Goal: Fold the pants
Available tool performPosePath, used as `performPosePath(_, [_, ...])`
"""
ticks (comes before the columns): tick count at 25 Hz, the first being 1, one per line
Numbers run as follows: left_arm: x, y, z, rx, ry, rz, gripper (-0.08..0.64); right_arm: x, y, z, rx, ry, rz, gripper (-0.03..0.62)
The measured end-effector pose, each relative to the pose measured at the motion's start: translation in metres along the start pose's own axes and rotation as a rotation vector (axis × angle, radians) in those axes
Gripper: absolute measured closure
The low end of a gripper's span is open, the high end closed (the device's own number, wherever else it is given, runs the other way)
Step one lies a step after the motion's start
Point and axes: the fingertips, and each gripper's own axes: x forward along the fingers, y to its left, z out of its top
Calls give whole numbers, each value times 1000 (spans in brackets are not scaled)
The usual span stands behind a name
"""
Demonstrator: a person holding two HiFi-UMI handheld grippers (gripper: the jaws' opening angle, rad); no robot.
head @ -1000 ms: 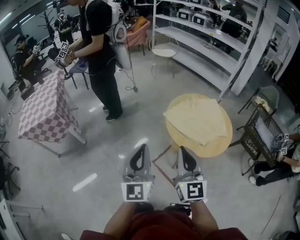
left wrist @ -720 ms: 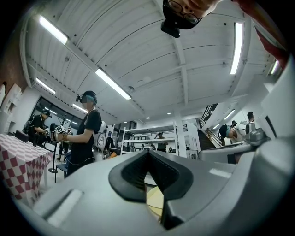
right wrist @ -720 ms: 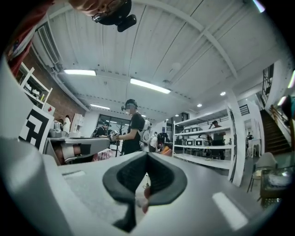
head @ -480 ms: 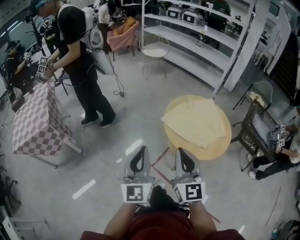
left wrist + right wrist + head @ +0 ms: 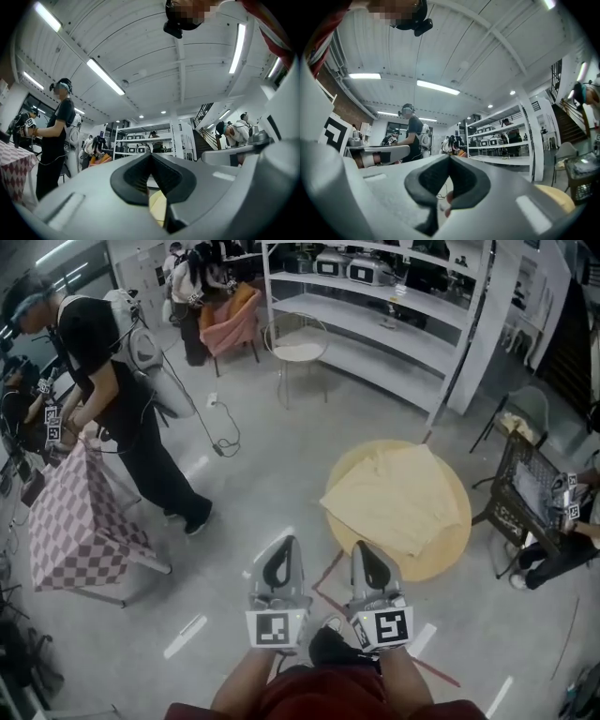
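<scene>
Pale pants (image 5: 394, 498), seemingly, on round table (image 5: 439, 559)

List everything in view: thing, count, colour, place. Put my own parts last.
pants: one, pale yellow, spread on round table
round table: one, light wood, right of centre
checked table: one, pink-white, far left
shelving: one, white, top
armchair: one, pink, top left
wire chair: one, white, before shelving
wire basket: one, black, right edge
standing person: one, black clothes, at checked table
seated person: one, dark trousers, right edge
left claw: one, grey, shut, bottom centre
right claw: one, grey, shut, beside it
</scene>
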Motion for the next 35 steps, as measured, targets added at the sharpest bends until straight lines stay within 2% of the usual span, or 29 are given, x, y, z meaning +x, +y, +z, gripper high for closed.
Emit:
performPosePath(5, [47, -12, -21, -27, 46, -72, 554, 22, -36, -10, 5, 17, -71, 592])
performPosePath(17, [148, -67, -60, -2, 84, -270, 554, 33, -146, -29, 19, 52, -275, 592])
performPosePath(22, [174, -70, -78, -35, 108, -347, 554, 47, -155, -37, 6, 74, -338, 592])
performPosePath(29, [199, -74, -93, -80, 101, -521, 554, 52, -160, -40, -13, 106, -507, 592])
performPosePath(35, [210, -63, -103, -107, 100, -632, 554, 62, -146, -46, -34, 116, -608, 592])
